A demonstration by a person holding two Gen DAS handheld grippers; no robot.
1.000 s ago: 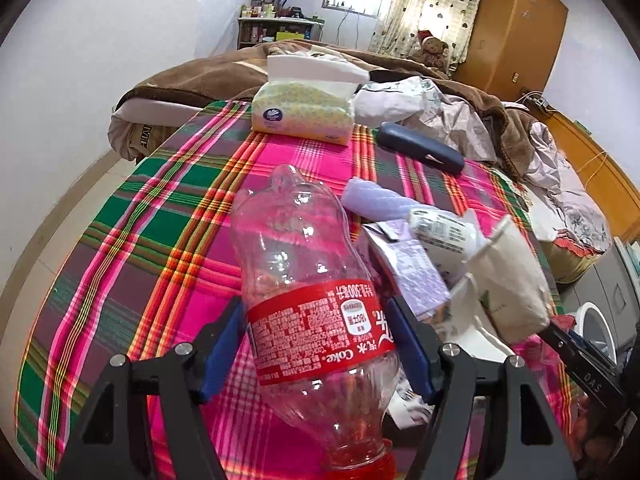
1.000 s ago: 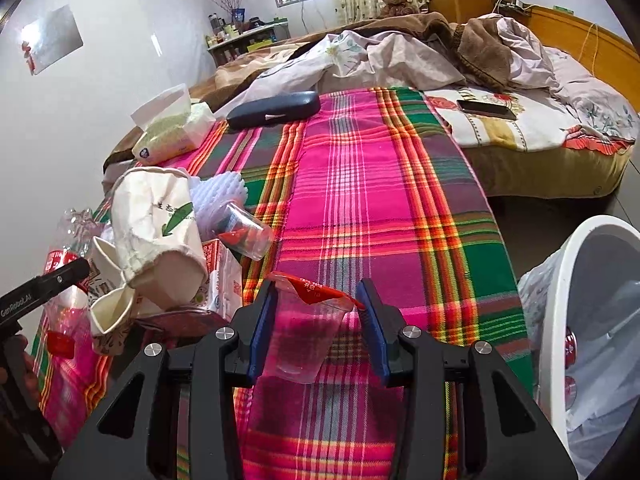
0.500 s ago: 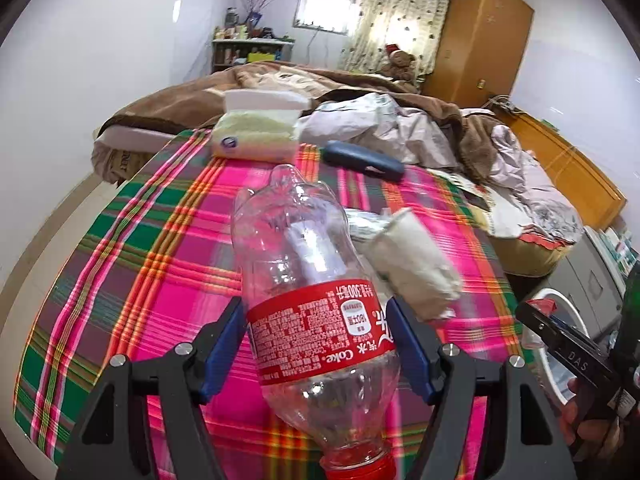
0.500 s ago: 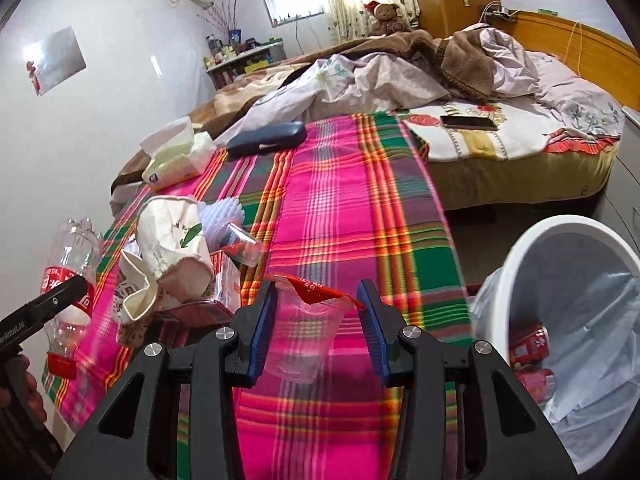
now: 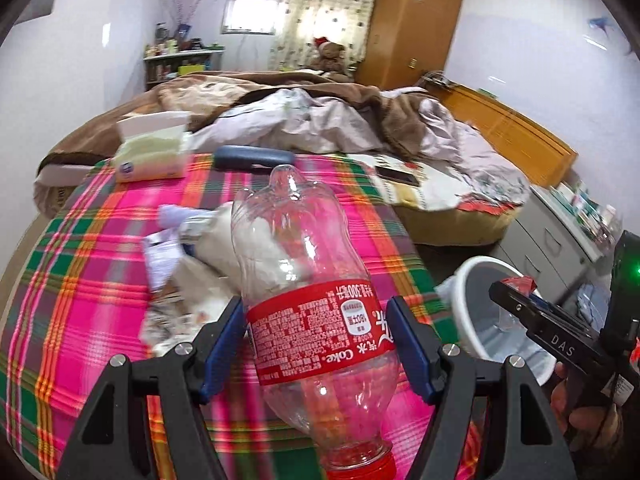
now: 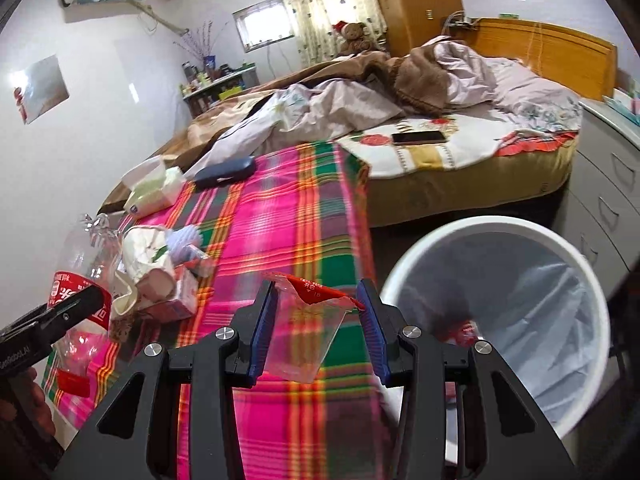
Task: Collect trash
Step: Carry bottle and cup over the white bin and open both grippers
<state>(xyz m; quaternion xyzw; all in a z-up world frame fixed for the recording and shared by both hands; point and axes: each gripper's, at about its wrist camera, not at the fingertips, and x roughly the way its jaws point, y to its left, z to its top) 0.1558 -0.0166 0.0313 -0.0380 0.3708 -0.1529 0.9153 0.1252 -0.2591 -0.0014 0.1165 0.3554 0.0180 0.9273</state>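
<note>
My left gripper [image 5: 316, 344] is shut on a clear plastic Coke bottle [image 5: 312, 288] with a red label, cap end toward me, held above the plaid tablecloth [image 5: 80, 280]. My right gripper [image 6: 316, 324] is shut on a clear plastic cup [image 6: 304, 340] with a torn red foil lid, held near the table's right edge. A white trash bin [image 6: 496, 232] with a grey liner stands on the floor just right of it, with red items inside. The bin also shows in the left wrist view [image 5: 472, 320]. A pile of paper cups and wrappers [image 6: 152, 276] lies on the table.
A tissue pack [image 6: 154, 190] and a dark blue case [image 6: 224, 172] lie at the table's far end. Behind is a bed with rumpled blankets and a phone [image 6: 418, 137]. White drawers [image 6: 612, 184] stand at the right, behind the bin.
Both grippers have lifted and swung right toward the bin with their loads. The bin now looms larger in the right wrist view and has come into the left wrist view.
</note>
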